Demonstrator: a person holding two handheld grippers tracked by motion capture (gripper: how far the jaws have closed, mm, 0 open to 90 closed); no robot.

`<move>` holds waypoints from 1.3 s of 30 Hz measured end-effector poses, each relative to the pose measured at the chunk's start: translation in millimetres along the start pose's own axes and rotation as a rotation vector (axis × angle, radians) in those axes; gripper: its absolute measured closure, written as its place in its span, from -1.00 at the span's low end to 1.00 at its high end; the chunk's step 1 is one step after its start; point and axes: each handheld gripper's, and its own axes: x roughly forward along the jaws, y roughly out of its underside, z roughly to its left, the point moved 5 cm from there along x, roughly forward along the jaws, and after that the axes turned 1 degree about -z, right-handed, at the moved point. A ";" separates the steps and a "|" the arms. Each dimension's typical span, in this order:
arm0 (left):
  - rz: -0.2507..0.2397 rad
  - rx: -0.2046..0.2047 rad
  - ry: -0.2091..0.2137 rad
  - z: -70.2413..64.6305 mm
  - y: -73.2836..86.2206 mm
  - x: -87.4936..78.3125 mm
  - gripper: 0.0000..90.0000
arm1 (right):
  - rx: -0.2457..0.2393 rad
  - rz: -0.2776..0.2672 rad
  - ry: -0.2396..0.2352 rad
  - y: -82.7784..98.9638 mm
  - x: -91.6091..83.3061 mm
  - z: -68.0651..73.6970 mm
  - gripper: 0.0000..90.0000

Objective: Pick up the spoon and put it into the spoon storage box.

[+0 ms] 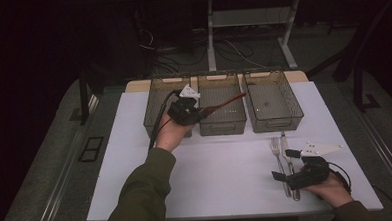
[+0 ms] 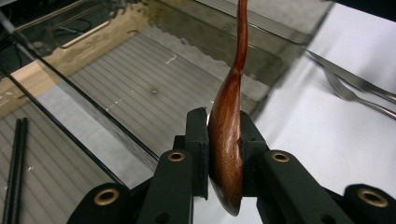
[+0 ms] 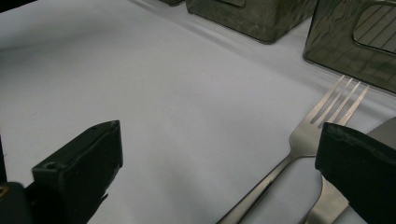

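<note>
Your left gripper is clamped on the bowl of the wooden spoon, pads squeezing it from both sides, handle sticking straight out ahead. In the high view that gripper sits at the near edge of the left bin, with the spoon reaching across over the middle bin. There's a pair of black chopsticks lying in the left bin. Your right gripper is down on the white table near the front right, jaws wide apart with nothing between the pads. The fork lies between them though, and the knife sits just beside it. The right bin is further back.
</note>
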 end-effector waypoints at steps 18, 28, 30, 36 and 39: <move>0.056 -0.087 -0.102 24.1 -1.2 36.2 0.73 | -0.002 -0.002 -0.002 0.0 -0.3 -0.3 -0.99; 0.103 -0.082 -0.136 23.9 -3.3 49.0 0.73 | -0.002 -0.003 -0.004 -0.1 -0.6 -0.4 -0.99; 0.106 -0.083 -0.138 23.3 -3.2 50.9 0.73 | -0.003 -0.004 -0.003 -0.2 -0.6 -0.7 -0.99; 0.136 -0.086 -0.133 20.9 -0.4 56.9 0.73 | -0.004 -0.006 -0.006 -0.3 -0.7 -0.5 -0.99; 0.121 -0.088 -0.126 19.7 -1.6 57.7 0.63 | -0.002 -0.006 -0.006 -0.4 -0.8 -0.6 -0.99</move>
